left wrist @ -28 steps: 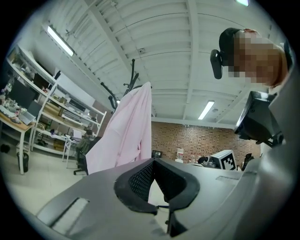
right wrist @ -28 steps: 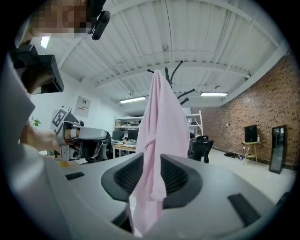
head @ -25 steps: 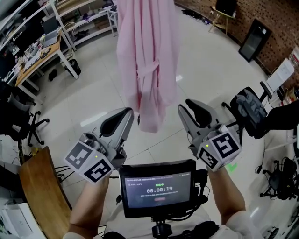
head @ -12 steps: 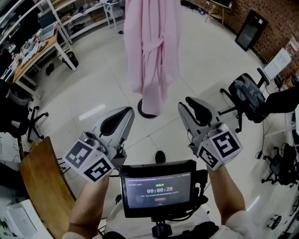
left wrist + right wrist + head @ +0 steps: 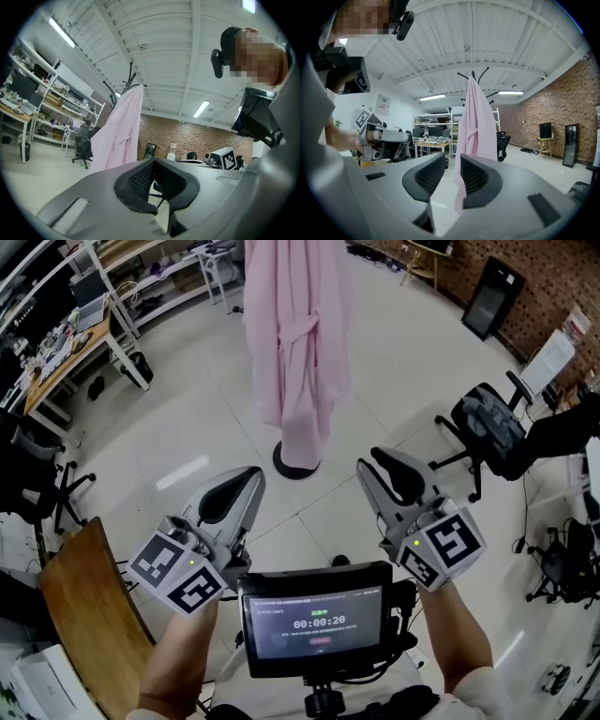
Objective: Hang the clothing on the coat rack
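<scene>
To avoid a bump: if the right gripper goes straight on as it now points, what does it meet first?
Probably the pink bathrobe on the coat rack, framed between the right gripper's parted tongs; nothing nearer shows, though depth is unclear.

Robe (image 5: pixel 298 343) on coat rack (image 5: pixel 287 468), ahead of left gripper (image 5: pixel 249 476), right gripper (image 5: pixel 375 459)

Carrier is the glossy pale tiled floor (image 5: pixel 187 427). The round black base of the coat rack (image 5: pixel 281 465) sits mid-floor, well apart from the rest. Black office chair with a grey bag on its seat (image 5: pixel 487 432) stands right of it, and another black swivel chair (image 5: pixel 42 484) at far left. Wood-topped table on white legs (image 5: pixel 70 362) upper left, small black bin (image 5: pixel 141 367) just beside one leg. White shelving rack (image 5: pixel 178 277) behind – black upright panel (image 5: pixel 494 296) by the brick wall.
</scene>
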Tool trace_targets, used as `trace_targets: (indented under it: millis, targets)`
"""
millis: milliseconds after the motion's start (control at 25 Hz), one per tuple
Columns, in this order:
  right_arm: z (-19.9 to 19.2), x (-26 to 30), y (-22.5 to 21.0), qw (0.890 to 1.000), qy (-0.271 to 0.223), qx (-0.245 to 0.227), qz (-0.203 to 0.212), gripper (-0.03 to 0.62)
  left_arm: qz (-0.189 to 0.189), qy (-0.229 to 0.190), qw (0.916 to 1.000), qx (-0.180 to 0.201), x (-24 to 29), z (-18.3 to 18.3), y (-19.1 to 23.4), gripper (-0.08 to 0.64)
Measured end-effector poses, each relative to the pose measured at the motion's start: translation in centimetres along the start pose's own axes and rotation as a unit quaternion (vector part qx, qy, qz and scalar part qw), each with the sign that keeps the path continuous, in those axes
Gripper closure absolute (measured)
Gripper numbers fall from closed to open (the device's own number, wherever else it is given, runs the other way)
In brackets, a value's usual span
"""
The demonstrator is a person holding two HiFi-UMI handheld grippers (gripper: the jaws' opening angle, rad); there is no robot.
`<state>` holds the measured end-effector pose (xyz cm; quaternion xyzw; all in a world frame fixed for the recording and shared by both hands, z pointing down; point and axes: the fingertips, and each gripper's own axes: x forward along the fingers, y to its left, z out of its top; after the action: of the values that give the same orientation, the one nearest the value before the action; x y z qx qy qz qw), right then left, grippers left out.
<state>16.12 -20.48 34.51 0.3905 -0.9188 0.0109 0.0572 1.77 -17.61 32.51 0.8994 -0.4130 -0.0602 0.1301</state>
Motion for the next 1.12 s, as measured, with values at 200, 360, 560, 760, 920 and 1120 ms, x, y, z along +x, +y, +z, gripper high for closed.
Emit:
trace_targets:
  millis: [200,360,560,760,920,1120]
  targets:
    - [-0.5,0.3,-0.3,1.000,0.012,0.004,0.021,0.499,0.016,-0.015,0.9997,-0.011,0.4,0.0,0.3,0.560]
    - [-0.7,0.1,-1.8,0.999,0.016,0.004,0.029,0.499,0.027,-0.021,0.9993,-0.015,1.5,-0.2,0.3,0.560]
    - [-0.7,-0.1,-2.9,0.999,0.015,0.003,0.029,0.500,0.032,-0.019,0.9991,-0.020,2.3,-1.0,0.6,0.560]
    - [-1.1,-1.4,-4.3,1.000,0.019,0.005,0.023,0.500,0.040,-0.010,0.9988,-0.027,3.0,-2.1,0.0,0.560]
    - [-0.7,-2.2,-4.4,0.999,0.014,0.014,0.028,0.500,0.043,-0.007,0.9987,-0.028,2.9,-2.4,-0.7,0.558]
    - [0.2,-2.7,-3.8,0.999,0.006,0.011,0.037,0.499,0.046,-0.009,0.9985,-0.026,2.2,-2.4,-1.4,0.560]
